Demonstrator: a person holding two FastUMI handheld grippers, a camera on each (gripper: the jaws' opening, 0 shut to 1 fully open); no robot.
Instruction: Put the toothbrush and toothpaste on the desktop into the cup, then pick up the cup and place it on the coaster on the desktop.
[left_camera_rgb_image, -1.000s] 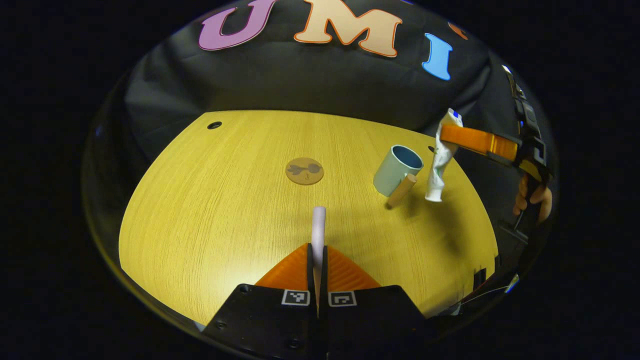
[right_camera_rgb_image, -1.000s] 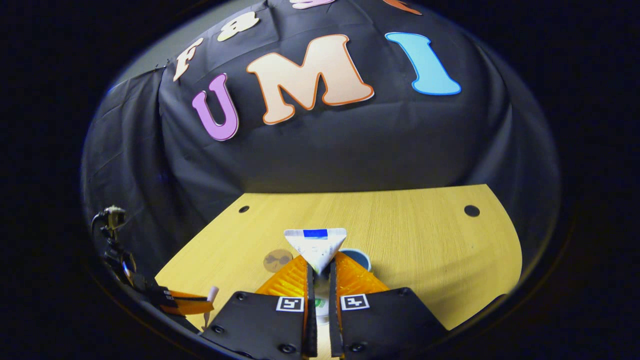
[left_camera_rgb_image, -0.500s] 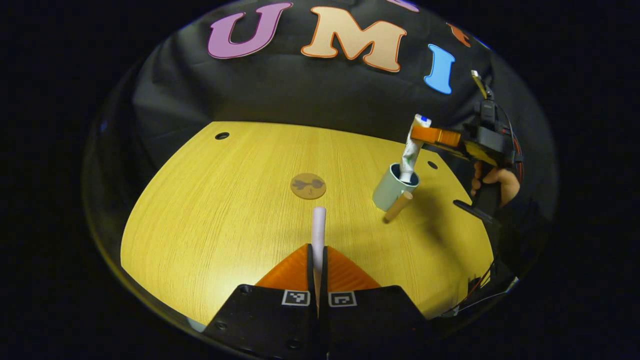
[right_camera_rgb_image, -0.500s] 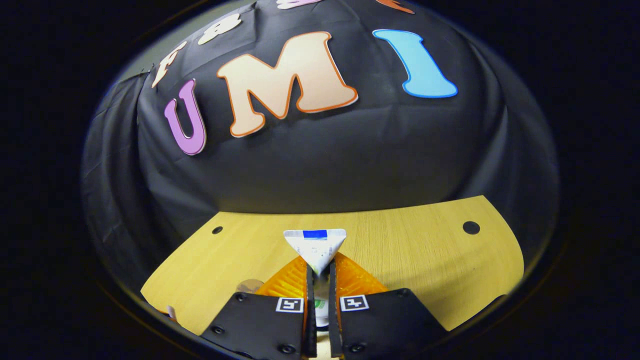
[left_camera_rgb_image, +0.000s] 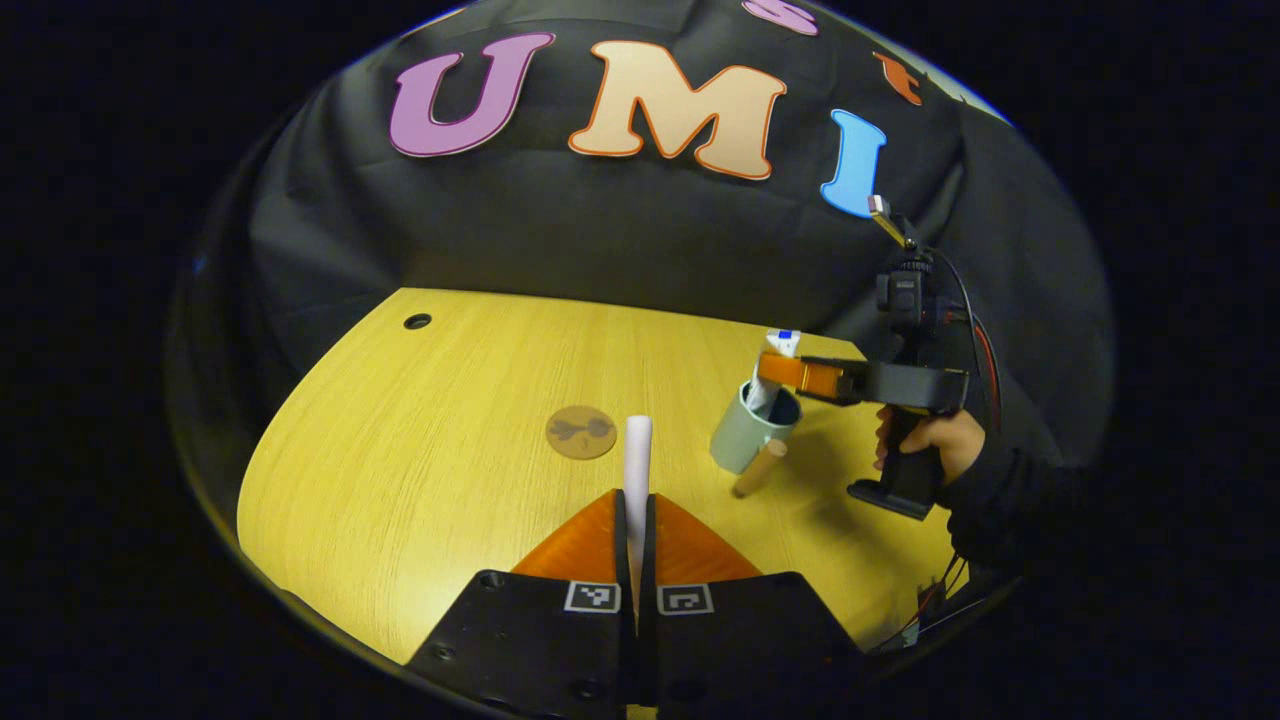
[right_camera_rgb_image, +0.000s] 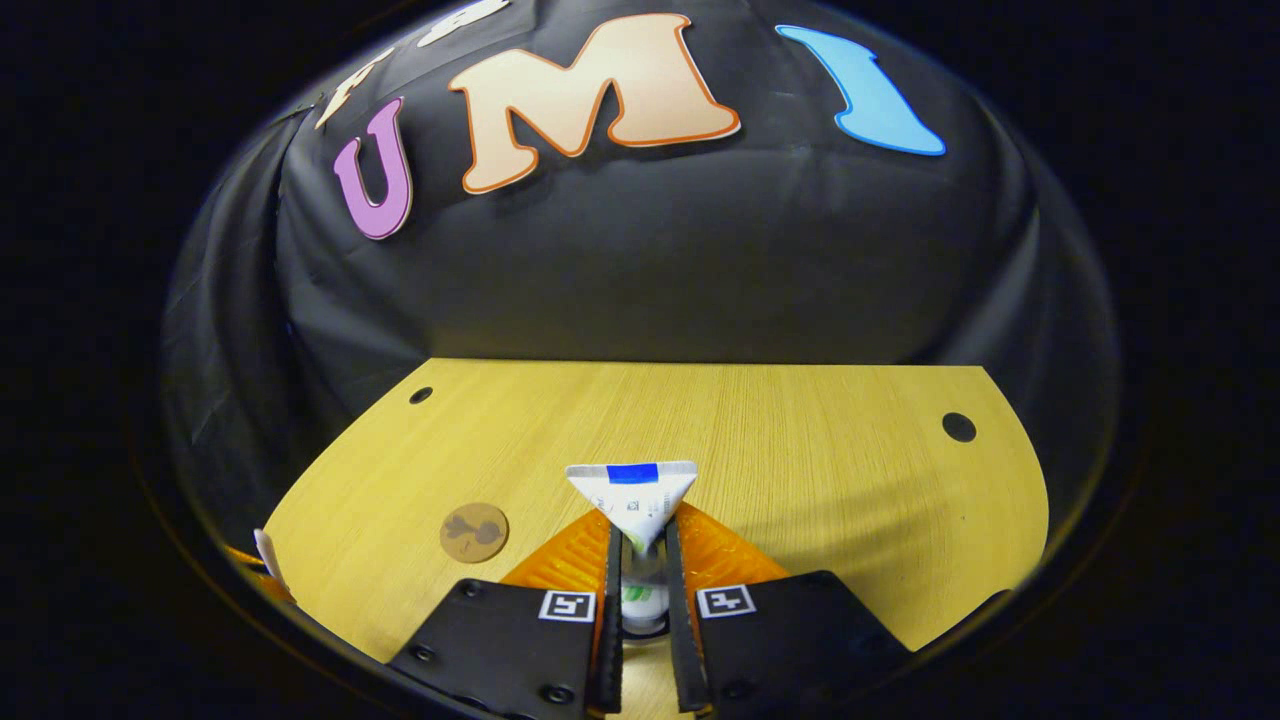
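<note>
My left gripper (left_camera_rgb_image: 637, 505) is shut on the white toothbrush (left_camera_rgb_image: 637, 455), which sticks out ahead of the fingertips above the wooden desktop (left_camera_rgb_image: 400, 470). To the right stands the pale cup (left_camera_rgb_image: 742, 447) with a wooden handle (left_camera_rgb_image: 760, 468). The toothpaste (left_camera_rgb_image: 775, 372) stands upright in the cup, its crimped end up. My right gripper (left_camera_rgb_image: 782, 368) is level with the tube's top, held by a hand (left_camera_rgb_image: 925, 440). In the right gripper view the tube (right_camera_rgb_image: 634, 495) sits between the slightly parted fingers of my right gripper (right_camera_rgb_image: 643, 535). The round brown coaster (left_camera_rgb_image: 581, 432) lies left of the cup.
The coaster (right_camera_rgb_image: 474, 532) lies front left in the right gripper view, with the toothbrush tip (right_camera_rgb_image: 265, 552) at the far left edge. The desktop has cable holes (left_camera_rgb_image: 417, 321) (right_camera_rgb_image: 958, 427) near its back corners. The black cloth wall rises right behind the table.
The right gripper carried the toothpaste over the cup and lowered it inside, then its fingers parted a little. The left gripper keeps holding the toothbrush, with only a slight shift.
</note>
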